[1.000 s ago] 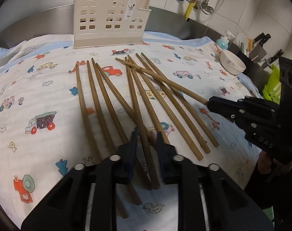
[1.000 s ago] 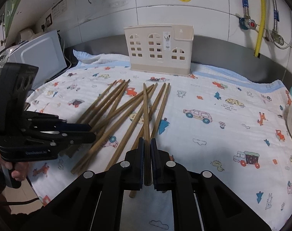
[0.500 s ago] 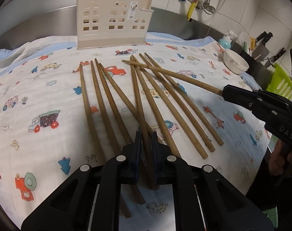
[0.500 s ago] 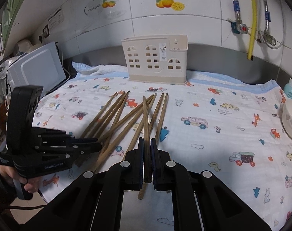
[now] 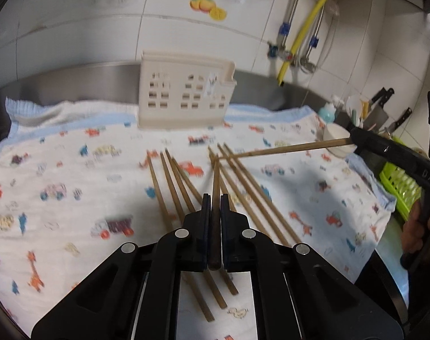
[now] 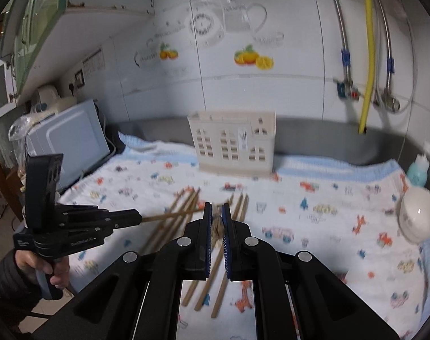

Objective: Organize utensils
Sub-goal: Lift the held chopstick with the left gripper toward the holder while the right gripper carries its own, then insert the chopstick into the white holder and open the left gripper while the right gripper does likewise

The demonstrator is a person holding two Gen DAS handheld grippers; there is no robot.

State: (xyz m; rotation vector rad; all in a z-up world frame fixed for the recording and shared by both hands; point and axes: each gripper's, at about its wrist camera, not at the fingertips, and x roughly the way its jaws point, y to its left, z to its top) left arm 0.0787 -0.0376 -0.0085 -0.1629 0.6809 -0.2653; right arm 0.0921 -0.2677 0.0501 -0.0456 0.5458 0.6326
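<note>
Held chopsticks: two brown wooden sticks, one [image 5: 215, 198] lifted off the cloth in front of the holder and pointing at it, the other [image 5: 282, 149] raised crosswise to the holder's right.
Loose chopsticks [image 5: 169, 187]: same wood, fanned flat on the cloth before the holder.
Holder [image 5: 183, 96]: cream plastic, house-shaped window cutouts, upright at the cloth's far edge.

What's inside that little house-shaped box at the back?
Nothing shows through the window holes or above the rim of the beige holder, but its walls hide most of the inside. The loose chopsticks still lie on the cloth in front.
</note>
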